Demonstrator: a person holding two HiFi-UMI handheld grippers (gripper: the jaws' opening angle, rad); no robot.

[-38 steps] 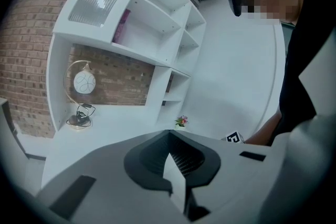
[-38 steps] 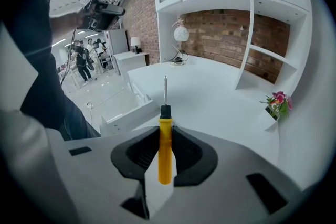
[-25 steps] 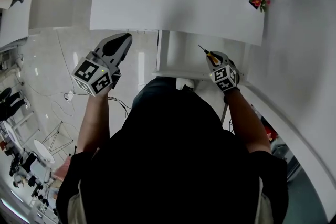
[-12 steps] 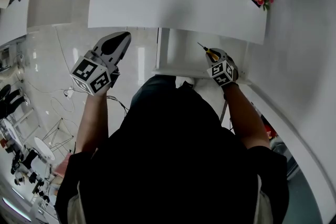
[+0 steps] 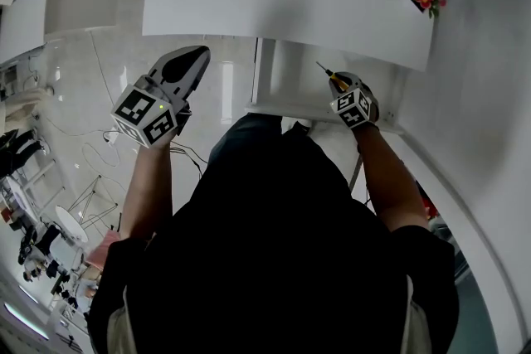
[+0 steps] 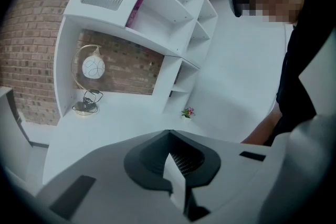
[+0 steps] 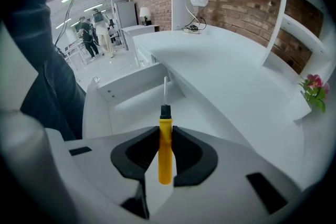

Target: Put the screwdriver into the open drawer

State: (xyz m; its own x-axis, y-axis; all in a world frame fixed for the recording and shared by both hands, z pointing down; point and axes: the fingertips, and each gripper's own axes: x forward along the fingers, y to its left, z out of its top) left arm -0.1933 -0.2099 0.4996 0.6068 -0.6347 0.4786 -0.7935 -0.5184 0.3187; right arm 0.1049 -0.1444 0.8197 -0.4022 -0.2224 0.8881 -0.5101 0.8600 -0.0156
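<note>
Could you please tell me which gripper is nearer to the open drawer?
Right. The right gripper holds the screwdriver directly above the open drawer, while the left gripper hangs off to the drawer's left, over the floor.

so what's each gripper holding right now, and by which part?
The right gripper holds the screwdriver by its yellow handle, shaft pointing out toward the open drawer. The left gripper holds nothing; its jaws are together.

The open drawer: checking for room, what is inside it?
Only bare white floor shows inside the drawer. Its back runs under the desktop, and its near part is covered by the right gripper holding the screwdriver.
</note>
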